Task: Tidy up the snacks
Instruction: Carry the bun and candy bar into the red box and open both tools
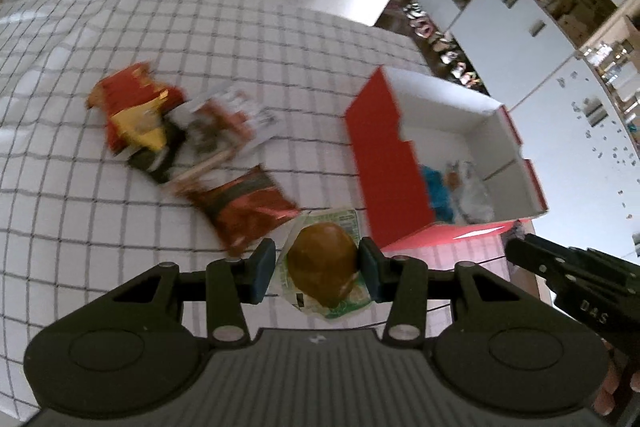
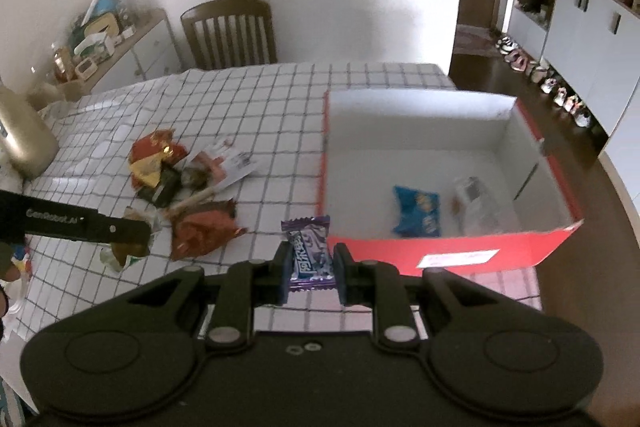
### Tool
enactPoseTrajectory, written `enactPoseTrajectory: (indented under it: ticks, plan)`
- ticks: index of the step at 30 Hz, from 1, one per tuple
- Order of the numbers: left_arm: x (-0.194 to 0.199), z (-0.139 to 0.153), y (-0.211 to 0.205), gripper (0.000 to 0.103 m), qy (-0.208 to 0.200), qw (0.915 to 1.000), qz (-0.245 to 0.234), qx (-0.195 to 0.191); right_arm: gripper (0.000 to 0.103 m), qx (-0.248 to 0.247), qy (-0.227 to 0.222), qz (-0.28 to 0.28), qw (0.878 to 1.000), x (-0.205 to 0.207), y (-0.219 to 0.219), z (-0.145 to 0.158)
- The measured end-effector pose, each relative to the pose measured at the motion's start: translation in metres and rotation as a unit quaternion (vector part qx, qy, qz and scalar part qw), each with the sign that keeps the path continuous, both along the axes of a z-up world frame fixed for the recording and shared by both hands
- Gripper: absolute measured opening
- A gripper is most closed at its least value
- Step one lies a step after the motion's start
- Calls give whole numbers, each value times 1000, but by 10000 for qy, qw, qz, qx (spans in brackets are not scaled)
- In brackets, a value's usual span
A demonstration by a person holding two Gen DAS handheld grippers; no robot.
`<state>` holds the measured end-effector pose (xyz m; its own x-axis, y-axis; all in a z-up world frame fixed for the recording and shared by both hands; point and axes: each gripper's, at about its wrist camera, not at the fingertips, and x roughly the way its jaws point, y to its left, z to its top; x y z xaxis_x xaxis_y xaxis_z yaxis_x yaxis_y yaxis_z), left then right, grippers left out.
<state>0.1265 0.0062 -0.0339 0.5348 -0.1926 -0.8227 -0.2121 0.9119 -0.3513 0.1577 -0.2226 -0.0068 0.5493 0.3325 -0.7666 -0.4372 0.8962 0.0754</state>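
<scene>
Two snacks are being carried at once: the left claw is clamped on a wrapped bun, its pads pressed against the bun's sides, while the right claw is pinched shut on a purple candy packet held upright between its pads. Both loads are seen clear of the checked bench, just short of the red box, where a blue packet and a pale wrapper already lie. For a clean drop, each claw should probably be brought well over the near wall before anything is let go, and the bare white floor at the back is best aimed for. The bun's loose wrapper may snag on the rim, so height should be kept. More packets are left waiting in a heap on the bench, well apart from the box.
</scene>
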Motion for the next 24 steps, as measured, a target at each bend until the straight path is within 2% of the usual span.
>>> enactPoseTrajectory:
  ticks: [13,24]
  plan:
    - [62,32,-88,44,-364,9987,-332,141,20,-29,-240,-170,9996,46,-61,11]
    - [134,19,-132,44,-296,9989,-311,206,20,-42,-195,-268,9994,86,-96,-5]
